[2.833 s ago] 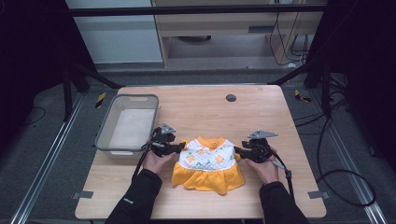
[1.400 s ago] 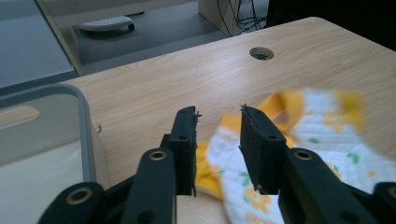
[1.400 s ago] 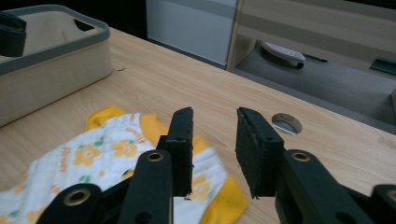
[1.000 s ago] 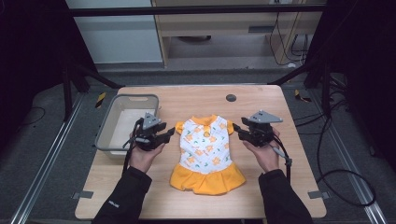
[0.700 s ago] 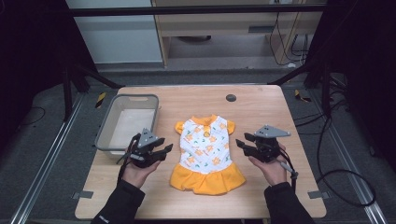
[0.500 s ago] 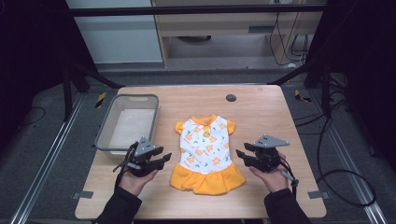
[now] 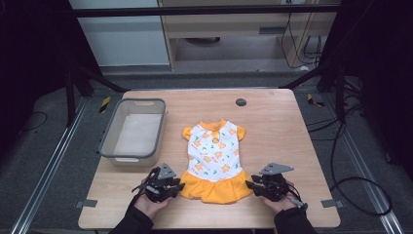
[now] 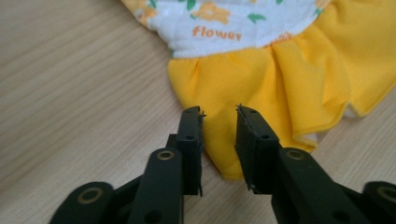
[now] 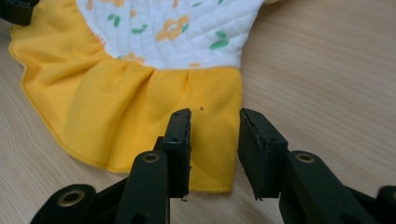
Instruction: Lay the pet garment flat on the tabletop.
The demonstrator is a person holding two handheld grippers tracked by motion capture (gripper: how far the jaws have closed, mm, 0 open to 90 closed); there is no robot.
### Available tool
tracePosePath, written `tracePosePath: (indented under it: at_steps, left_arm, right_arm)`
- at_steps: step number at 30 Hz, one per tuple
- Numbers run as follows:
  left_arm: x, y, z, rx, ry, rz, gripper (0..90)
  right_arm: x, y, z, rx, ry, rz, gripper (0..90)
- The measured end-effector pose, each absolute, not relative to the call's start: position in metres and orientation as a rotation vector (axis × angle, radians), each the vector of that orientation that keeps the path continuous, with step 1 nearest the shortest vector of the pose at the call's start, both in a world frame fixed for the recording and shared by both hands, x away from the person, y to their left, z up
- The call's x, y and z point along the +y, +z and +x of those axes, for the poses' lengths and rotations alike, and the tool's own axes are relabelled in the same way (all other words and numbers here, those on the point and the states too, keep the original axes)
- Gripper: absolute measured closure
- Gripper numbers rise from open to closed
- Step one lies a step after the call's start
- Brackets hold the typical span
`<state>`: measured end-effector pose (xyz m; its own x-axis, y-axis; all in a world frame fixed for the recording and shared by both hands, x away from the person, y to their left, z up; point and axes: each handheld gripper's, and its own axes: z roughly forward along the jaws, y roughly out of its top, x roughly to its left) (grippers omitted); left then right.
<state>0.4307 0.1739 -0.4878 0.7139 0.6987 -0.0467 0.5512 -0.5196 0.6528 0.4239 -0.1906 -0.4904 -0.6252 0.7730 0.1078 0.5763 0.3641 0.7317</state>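
Note:
A small dress (image 7: 214,156) with a white flowered top and a yellow skirt lies flat on the wooden table (image 7: 292,126), collar pointing away from me. My left gripper (image 7: 179,187) is low at the skirt's left hem corner. In the left gripper view its jaws (image 8: 218,114) have just been closing and stand apart, with the yellow skirt (image 8: 280,79) between them and not pinched. My right gripper (image 7: 249,185) is at the skirt's right hem corner. Its jaws (image 9: 215,116) have also been closing, with a gap left over the yellow fabric (image 9: 116,102).
A grey plastic tub (image 7: 109,146) stands on the table to the left of the dress. A black round cap (image 7: 240,102) is set into the tabletop near the far edge. Both hands come in over the near table edge.
Both grippers have come back toward the near edge and down, from beside the dress's sleeves to the skirt's two hem corners. Their jaws look narrower. The dress has stayed spread flat.

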Motion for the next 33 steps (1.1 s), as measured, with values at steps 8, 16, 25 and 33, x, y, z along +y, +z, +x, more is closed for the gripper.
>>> tracePosePath:
  at_steps: [8, 16, 25, 33]
  left_arm:
    - [0.173, -0.487, 0.426, 0.952, 0.244, 2.28, 85.4]
    - [0.179, -0.486, 0.412, 0.94, 0.281, 2.306, 84.9]
    - [0.19, -0.471, 0.411, 0.931, 0.326, 2.196, 72.1]
    - [0.176, -0.458, 0.437, 0.926, 0.364, 2.1, 81.1]
  right_arm:
    - [-0.188, -0.494, 0.424, 2.442, 1.097, 1.224, 83.3]
    - [-0.187, -0.492, 0.411, 2.5, 1.118, 1.216, 84.8]
    - [-0.187, -0.483, 0.401, 2.445, 1.198, 1.144, 75.0]
    - [-0.186, -0.466, 0.429, 2.278, 1.302, 1.115, 81.2]
